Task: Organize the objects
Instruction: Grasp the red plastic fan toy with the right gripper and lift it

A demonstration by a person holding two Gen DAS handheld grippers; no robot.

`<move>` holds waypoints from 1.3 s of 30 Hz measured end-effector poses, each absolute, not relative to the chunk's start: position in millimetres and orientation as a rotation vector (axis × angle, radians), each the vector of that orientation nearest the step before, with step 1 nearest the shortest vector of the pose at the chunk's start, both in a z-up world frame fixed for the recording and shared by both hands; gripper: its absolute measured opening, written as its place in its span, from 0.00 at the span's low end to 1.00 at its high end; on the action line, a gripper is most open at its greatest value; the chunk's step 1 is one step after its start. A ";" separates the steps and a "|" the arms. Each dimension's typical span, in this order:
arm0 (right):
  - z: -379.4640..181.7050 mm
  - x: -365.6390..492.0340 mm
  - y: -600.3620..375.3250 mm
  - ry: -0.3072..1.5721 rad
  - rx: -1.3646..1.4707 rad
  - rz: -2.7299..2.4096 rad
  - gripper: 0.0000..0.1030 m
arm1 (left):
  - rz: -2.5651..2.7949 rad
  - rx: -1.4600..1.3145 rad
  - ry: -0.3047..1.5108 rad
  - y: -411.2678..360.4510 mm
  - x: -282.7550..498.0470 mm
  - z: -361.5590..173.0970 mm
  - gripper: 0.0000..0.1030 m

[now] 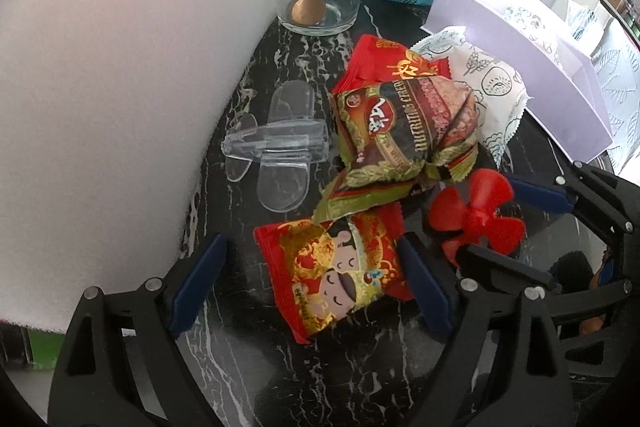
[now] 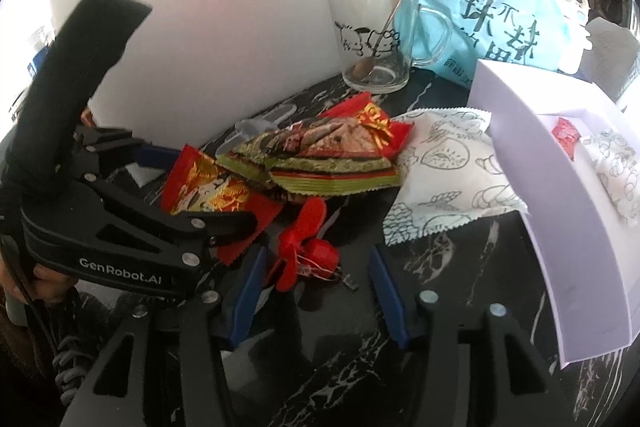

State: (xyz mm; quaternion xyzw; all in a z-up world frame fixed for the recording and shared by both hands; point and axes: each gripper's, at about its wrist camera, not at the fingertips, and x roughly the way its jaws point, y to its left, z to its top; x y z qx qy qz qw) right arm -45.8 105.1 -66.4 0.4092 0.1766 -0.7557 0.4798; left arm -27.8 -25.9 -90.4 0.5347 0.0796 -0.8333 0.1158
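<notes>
Left wrist view: the left gripper stands wide, jaws either side of the red cartoon packet on the desk; the right-hand pad sits at its edge, no squeeze evident. Judgement: centre the packet before closing, clear of the green cereal packet overlapping its top.

Right wrist view: the right gripper is parted around the red propeller, pads apart from it. The white box, likely destination, lies just right.
</notes>
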 end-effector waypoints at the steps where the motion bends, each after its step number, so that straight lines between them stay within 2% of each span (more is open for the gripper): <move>1: -66.8 -44.2 104.9 0.444 0.998 -1.843 0.45 | -2.444 1.562 0.223 -25.9 -27.5 -90.4 0.85; 8: -65.9 -44.2 114.7 0.483 1.016 -1.859 0.44 | -2.476 1.609 0.206 -10.9 -27.9 -88.8 0.84; 15: -66.4 -57.3 137.9 0.395 1.064 -1.879 0.44 | -2.504 1.618 0.195 -6.2 -28.1 -81.9 0.81; 21: -66.4 -54.1 136.0 0.409 1.057 -1.884 0.45 | -2.501 1.601 0.192 -9.8 -27.8 -78.0 0.81; 25: -67.6 -50.3 133.6 0.419 1.052 -1.880 0.54 | -2.504 1.594 0.190 -11.9 -26.4 -74.5 0.82; 29: -67.4 -47.4 132.3 0.433 1.045 -1.880 0.58 | -2.511 1.587 0.186 -14.2 -24.5 -70.9 0.82; 32: -67.3 -47.5 132.5 0.425 1.048 -1.887 0.58 | -2.512 1.582 0.188 -11.5 -20.8 -70.8 0.81; 36: -67.2 -48.6 134.1 0.407 1.045 -1.919 0.58 | -2.523 1.569 0.183 -5.4 -12.9 -74.5 0.73; 39: -67.6 -48.8 135.0 0.422 1.036 -1.938 0.45 | -2.528 1.563 0.178 -5.0 -5.7 -75.4 0.71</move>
